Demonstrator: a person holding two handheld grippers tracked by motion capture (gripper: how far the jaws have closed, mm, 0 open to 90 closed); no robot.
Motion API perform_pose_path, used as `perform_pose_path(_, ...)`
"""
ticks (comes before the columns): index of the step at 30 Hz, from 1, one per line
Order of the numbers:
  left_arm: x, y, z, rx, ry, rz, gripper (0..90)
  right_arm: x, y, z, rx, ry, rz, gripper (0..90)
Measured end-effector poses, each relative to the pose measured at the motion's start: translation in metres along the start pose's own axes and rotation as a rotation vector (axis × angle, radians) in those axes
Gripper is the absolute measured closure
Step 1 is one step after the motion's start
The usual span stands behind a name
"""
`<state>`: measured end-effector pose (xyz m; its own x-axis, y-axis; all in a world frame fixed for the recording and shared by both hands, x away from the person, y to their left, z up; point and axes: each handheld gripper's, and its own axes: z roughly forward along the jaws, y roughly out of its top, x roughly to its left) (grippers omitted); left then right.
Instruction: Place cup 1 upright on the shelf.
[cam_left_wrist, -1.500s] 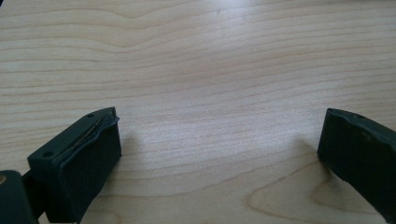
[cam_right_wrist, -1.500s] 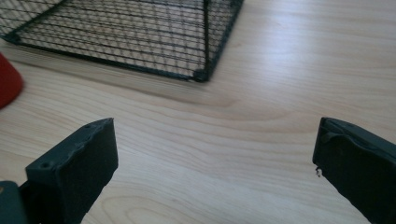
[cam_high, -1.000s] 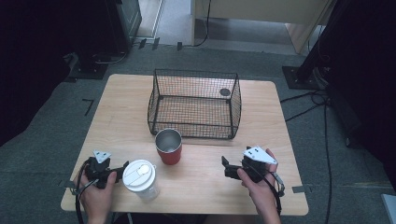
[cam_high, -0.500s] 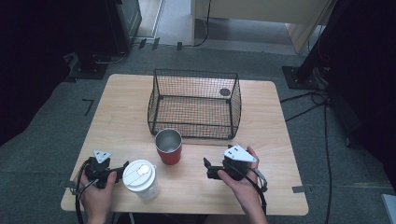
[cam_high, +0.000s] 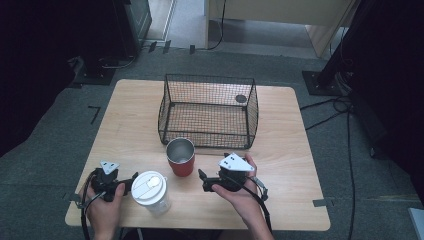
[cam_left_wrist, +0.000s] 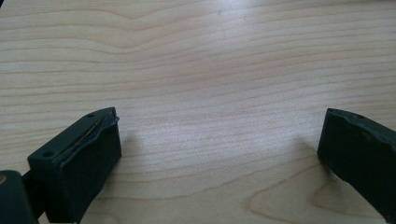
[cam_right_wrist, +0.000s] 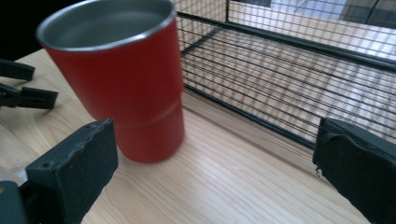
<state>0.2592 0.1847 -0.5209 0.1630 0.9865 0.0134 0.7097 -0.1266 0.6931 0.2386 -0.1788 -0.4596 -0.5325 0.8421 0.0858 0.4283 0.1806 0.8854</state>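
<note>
- The right gripper (cam_high: 202, 180) is in a hand near the front of the wooden table (cam_high: 290, 150). It points left at the red cup (cam_high: 180, 156).
- Its two black jaws are wide apart. There is nothing between them.
- In the right gripper view the red cup (cam_right_wrist: 119, 79) is close, just ahead of the left jaw. I cannot tell if the jaw touches the cup.
- The red cup stands up straight on the table. It is shiny silver inside and has a silver rim. It looks empty.
- I cannot see any name, label or writing on the red cup.
- The cup stands just in front of the black wire basket (cam_high: 207, 112). The basket is in the middle of the table. A small dark round thing (cam_high: 241, 98) lies in its far right corner.
- The left gripper (cam_high: 131, 181) is in the other hand at the front left of the table. It is just beside a white cup with a lid (cam_high: 150, 192).
- In the left gripper view the two jaws are wide apart too. Bare wood lies between them.
- The white lid has a small oval bump on top. I cannot read any words on it.
- The red cup and the white cup are near each other. They do not touch.
</note>
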Motion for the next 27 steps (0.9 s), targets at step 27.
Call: perform_pose_path(27,0.0,0.0,0.0,-0.001,0.0,-0.002,0.0,0.044,0.012,0.036,-0.033,0.041,-0.061,4.0)
